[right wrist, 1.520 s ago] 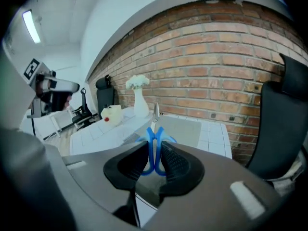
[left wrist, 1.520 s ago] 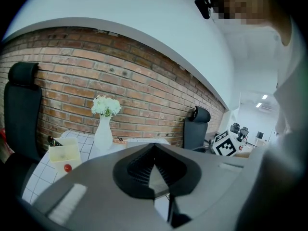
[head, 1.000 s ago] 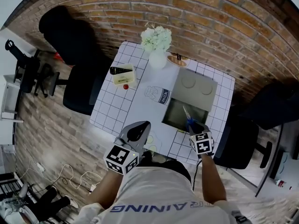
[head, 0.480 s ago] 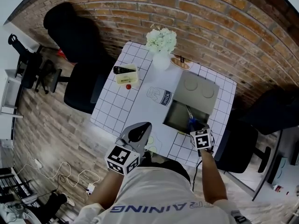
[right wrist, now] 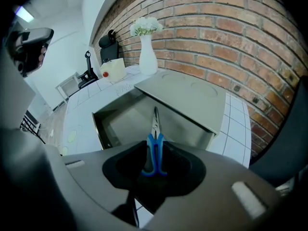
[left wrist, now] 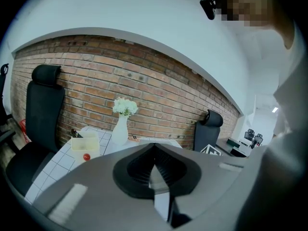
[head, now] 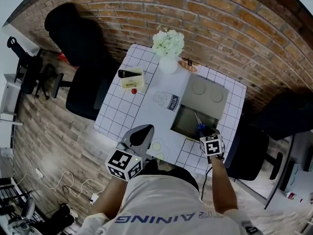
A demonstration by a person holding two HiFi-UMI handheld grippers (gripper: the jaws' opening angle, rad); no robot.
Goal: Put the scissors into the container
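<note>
The right gripper (right wrist: 155, 163) clamps the scissors (right wrist: 155, 141), blades over the open container (head: 184, 123) at the desk's (head: 131, 107) right edge; the left gripper (left wrist: 154, 151), fingers together, hangs at the near edge.

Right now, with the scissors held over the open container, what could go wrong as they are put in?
1. The scissors point tip-first toward the lid that covers the far half of the container; pushed forward, the tip could catch on the lid's edge.
2. The right gripper pinches only the blue handles, so the blades might swing, or drop hard on release.
</note>
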